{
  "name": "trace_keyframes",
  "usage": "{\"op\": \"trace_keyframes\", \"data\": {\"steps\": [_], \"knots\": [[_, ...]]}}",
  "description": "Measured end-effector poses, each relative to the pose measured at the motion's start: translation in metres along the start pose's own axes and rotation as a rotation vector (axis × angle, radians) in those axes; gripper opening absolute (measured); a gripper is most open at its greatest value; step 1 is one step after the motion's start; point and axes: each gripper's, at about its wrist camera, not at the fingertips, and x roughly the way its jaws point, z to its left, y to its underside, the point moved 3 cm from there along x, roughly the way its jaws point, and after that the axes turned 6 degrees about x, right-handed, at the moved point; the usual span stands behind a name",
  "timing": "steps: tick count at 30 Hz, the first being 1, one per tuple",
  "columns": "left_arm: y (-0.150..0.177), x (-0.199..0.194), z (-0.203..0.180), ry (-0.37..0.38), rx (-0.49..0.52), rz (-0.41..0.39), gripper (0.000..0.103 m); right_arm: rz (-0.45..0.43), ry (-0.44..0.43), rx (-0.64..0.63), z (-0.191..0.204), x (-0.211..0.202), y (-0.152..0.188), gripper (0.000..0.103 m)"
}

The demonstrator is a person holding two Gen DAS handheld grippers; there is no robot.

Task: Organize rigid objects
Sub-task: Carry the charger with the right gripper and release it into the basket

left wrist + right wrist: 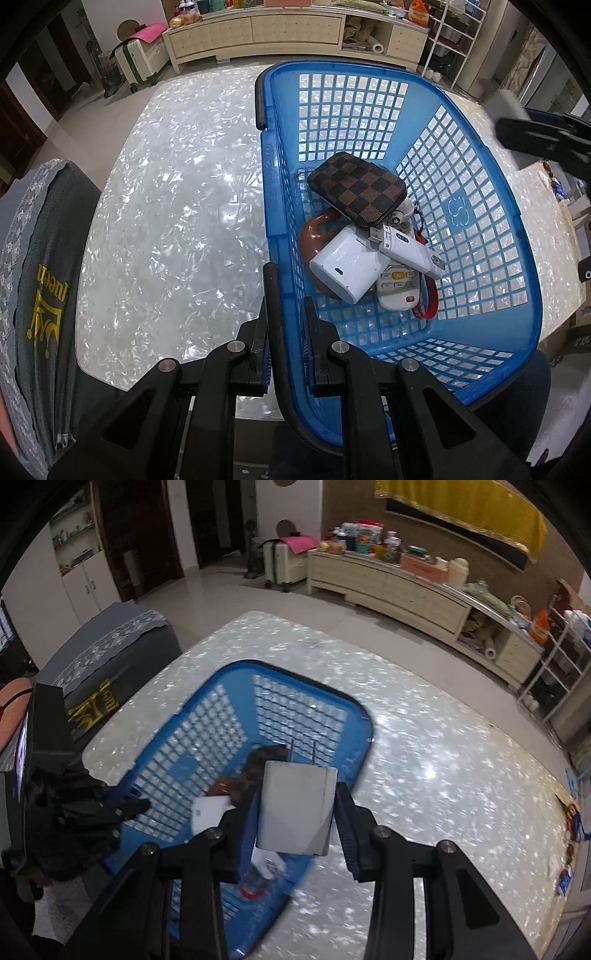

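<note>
Left gripper point(288, 314) pinches the blue basket point(476, 229) holding a checkered case point(356, 188), while right gripper point(295, 812) clamps a white, seemingly pronged charger point(297, 808).

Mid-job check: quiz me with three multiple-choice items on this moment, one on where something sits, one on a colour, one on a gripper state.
1. Where does the checkered case lie?
A. on the bare table
B. in the basket, on top of the other items
C. on the chair

2. What colour is the basket?
A. blue
B. green
C. red

3. What is the right gripper doing?
A. open and empty
B. shut on a white plug adapter
C. shut on the basket rim

Answers:
1 B, it rests over the white items inside the mesh walls.
2 A, rim and mesh are blue.
3 B, the adapter sits clamped between its pads, prongs pointing away.
</note>
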Motion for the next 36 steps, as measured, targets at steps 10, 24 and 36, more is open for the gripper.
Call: {"op": "trace_keyframes", "data": {"steps": [10,24,36], "knots": [[-0.002,0.001,-0.001,-0.005,0.007,0.003,0.015,0.102,-0.008,-0.084,0.024,0.053,0.005,0.038],[-0.001,0.003,0.001,-0.003,0.006,0.003,0.015,0.140,0.019,-0.090,0.025,0.069,0.019,0.039],[-0.001,0.003,0.000,-0.004,0.008,0.005,0.015,0.129,-0.011,-0.042,0.025,0.069,0.017,0.077]]}}
